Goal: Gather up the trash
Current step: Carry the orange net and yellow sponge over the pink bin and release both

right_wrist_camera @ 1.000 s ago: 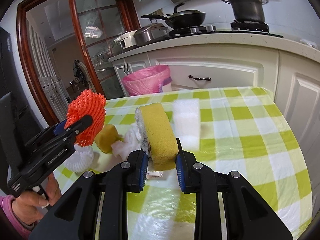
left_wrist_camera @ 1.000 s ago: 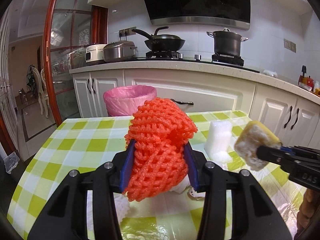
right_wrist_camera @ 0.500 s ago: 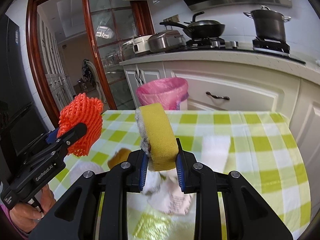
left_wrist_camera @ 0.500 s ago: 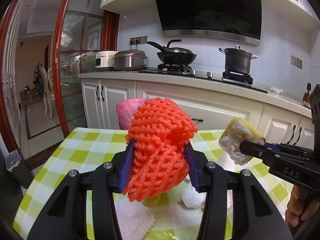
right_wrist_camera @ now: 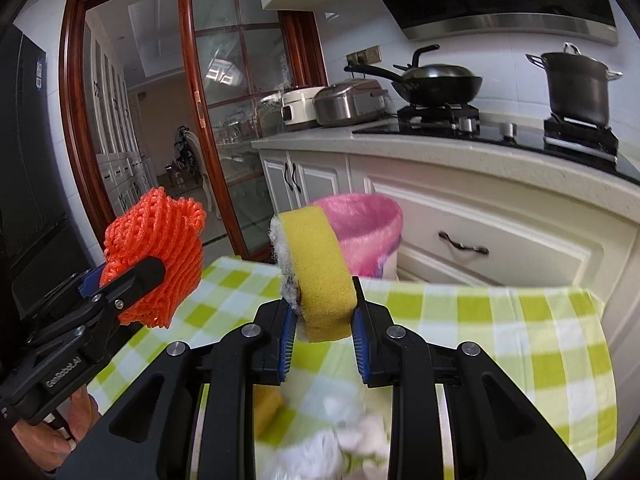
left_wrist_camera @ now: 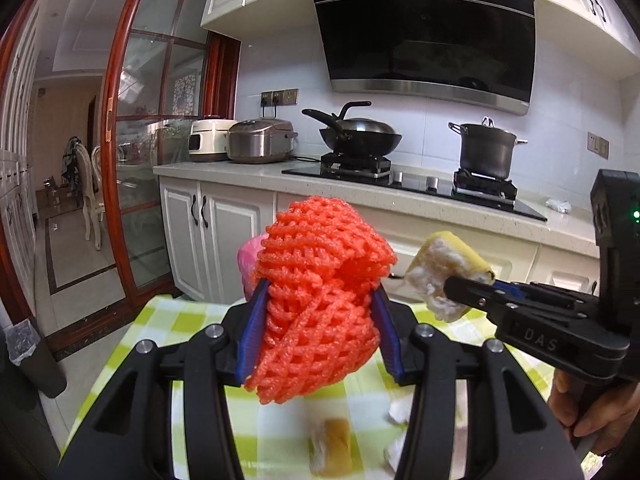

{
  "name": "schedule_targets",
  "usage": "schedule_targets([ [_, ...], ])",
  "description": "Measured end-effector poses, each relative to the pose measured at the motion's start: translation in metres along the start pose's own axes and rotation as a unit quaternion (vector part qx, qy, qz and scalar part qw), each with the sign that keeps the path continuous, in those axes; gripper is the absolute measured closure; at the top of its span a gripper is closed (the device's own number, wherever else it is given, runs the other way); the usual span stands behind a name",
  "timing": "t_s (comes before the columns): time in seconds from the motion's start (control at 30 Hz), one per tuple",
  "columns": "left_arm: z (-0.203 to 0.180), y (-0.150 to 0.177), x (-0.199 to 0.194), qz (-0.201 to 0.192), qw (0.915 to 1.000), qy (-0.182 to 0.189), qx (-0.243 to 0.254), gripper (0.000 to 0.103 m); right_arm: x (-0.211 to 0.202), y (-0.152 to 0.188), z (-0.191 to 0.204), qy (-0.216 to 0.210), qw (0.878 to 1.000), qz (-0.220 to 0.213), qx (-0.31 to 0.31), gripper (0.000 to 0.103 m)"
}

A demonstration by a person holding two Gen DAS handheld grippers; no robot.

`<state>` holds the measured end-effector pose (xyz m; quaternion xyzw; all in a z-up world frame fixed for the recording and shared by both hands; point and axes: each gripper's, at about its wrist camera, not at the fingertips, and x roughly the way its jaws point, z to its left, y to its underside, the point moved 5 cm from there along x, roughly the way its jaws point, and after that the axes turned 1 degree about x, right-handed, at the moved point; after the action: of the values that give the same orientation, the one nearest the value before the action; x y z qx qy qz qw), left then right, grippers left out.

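Left wrist view: the left gripper (left_wrist_camera: 318, 320) is closed on the orange foam net (left_wrist_camera: 320, 300), which bulges above and below the blue pads. The pink-lined bin (left_wrist_camera: 247, 258) shows only as a sliver behind the net's left edge — straight ahead along the finger axis, beyond the far edge of the checked table (left_wrist_camera: 168, 320). The right gripper (left_wrist_camera: 460, 294) enters from the right, clamped on the yellow sponge (left_wrist_camera: 448, 276). Loose scraps, among them a small sponge piece (left_wrist_camera: 332, 446), lie on the table below.

Right wrist view: the right gripper (right_wrist_camera: 322, 322) holds the yellow sponge (right_wrist_camera: 316, 272) upright, long axis pointing away toward the bin. The bin (right_wrist_camera: 364, 232) stands directly behind the sponge, slightly right, its open mouth facing up. The left gripper (right_wrist_camera: 140, 276) with the net (right_wrist_camera: 156, 256) sits off to the left — the right gripper is judged better aligned with the bin. The next move calls for a forward carry past the table edge.
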<state>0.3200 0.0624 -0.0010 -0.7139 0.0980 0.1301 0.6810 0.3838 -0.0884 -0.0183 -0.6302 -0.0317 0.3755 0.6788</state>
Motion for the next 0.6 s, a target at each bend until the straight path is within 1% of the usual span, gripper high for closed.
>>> schedule_targets([
  [0.1,0.009,-0.017,0.029,0.001,1.0,0.002,0.005,0.055,0.022,-0.018,-0.006,0.0,1.0,0.001,0.001,0.077],
  [0.3,0.029,-0.053,0.099,0.002,1.0,0.0,0.009,0.054,0.087,-0.063,-0.027,0.004,1.0,0.006,0.009,0.077],
  [0.43,0.042,-0.076,0.15,0.001,1.0,0.002,0.005,0.053,0.133,-0.084,-0.039,0.0,1.0,0.013,0.01,0.077],
  [0.6,0.063,-0.091,0.217,0.011,0.9999,0.003,-0.004,0.053,0.197,-0.102,-0.059,-0.015,0.999,0.03,0.025,0.077],
])
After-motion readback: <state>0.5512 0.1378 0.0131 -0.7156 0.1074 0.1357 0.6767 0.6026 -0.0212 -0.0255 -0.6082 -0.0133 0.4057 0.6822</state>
